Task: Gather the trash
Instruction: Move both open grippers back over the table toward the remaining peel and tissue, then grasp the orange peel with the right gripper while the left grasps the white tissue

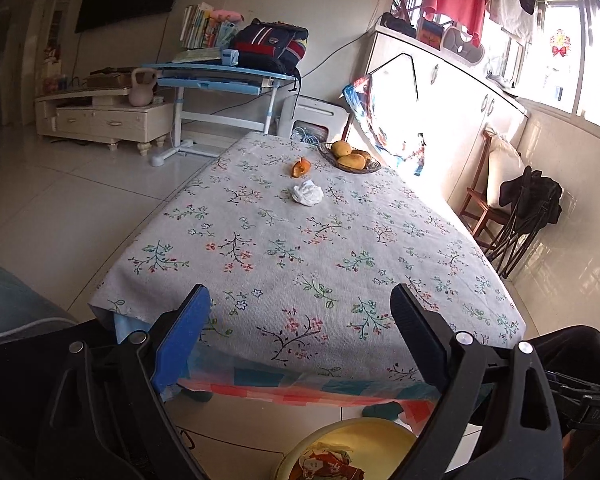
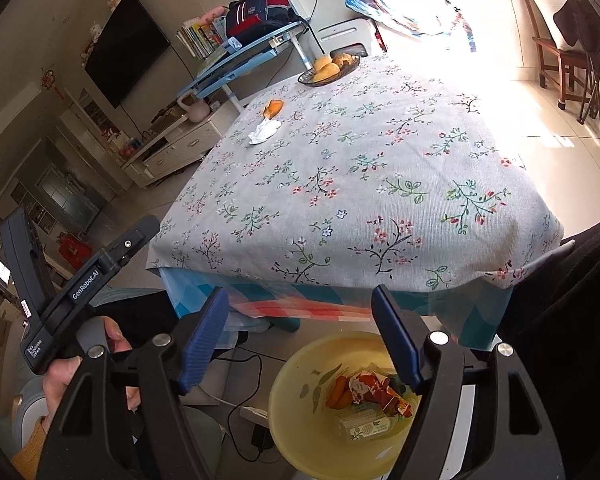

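From the left wrist, the left gripper (image 1: 300, 312) is seen with its jaws spread wide and nothing between them, held over the near edge of the table (image 1: 380, 240). A crumpled tissue (image 1: 308, 193) and an orange peel (image 1: 301, 167) are found toward the far edge, the peel just beyond the tissue, both short of the fruit bowl (image 1: 350, 157) at the far right corner. Part of a yellow bin (image 1: 380, 432) is visible on the floor below the near edge.

From the right wrist, the right gripper (image 2: 300, 316) is likewise seen parted and empty, above the bin (image 2: 300, 420), in which wrappers and peel are already lying. The tissue (image 2: 264, 131) and peel (image 2: 273, 107) are seen at the far left of the tabletop.

A drop-off appears to be finished. A long reach across the table to the tissue or peel is called for next, with the jaws closed on it gently.
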The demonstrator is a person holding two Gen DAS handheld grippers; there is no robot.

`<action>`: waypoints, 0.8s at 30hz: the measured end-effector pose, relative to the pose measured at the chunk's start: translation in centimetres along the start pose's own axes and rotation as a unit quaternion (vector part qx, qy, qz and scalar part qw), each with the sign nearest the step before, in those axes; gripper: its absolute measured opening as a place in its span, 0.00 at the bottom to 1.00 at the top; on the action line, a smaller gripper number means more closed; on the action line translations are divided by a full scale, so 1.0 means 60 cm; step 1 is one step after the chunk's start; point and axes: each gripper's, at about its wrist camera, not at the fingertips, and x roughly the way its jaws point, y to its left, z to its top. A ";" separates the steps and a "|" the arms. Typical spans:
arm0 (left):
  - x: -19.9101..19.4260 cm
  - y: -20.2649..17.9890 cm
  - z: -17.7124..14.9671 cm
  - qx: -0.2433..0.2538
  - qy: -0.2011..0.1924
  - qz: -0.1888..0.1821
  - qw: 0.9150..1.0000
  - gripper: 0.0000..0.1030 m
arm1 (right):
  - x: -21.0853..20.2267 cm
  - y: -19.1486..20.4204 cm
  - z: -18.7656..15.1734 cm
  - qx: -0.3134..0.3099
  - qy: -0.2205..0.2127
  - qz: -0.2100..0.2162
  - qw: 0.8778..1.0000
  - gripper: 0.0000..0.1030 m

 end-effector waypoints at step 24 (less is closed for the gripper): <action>0.268 -0.001 0.175 0.054 0.055 0.011 0.997 0.88 | 0.236 0.066 0.337 -0.096 -0.015 0.004 0.995 0.74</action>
